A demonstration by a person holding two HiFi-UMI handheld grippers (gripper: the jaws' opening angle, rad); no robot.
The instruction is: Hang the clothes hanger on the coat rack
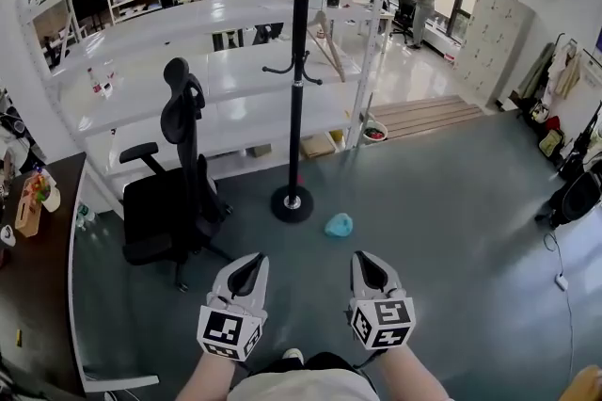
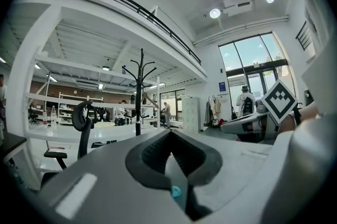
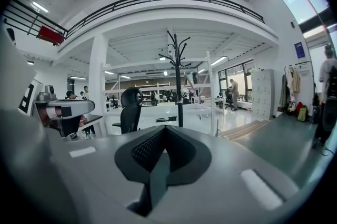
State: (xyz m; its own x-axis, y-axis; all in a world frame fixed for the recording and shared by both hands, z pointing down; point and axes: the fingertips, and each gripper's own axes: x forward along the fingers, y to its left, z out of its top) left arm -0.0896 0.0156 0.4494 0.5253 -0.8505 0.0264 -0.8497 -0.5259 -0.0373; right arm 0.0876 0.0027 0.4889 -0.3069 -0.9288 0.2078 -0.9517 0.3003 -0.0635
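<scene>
Grey workshop floor fills the frame, with white shelving across the top. An office chair stands at left and the black coat rack at top centre. My left tongs and right tongs, bottom centre, are clenched with nothing in them. A small teal object lies beside the rack's base.

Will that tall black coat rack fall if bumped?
Probably not easily: the coat rack stands on a wide round base, likely heavy. Yet it is tall and thin, so a high push might rock it.
</scene>
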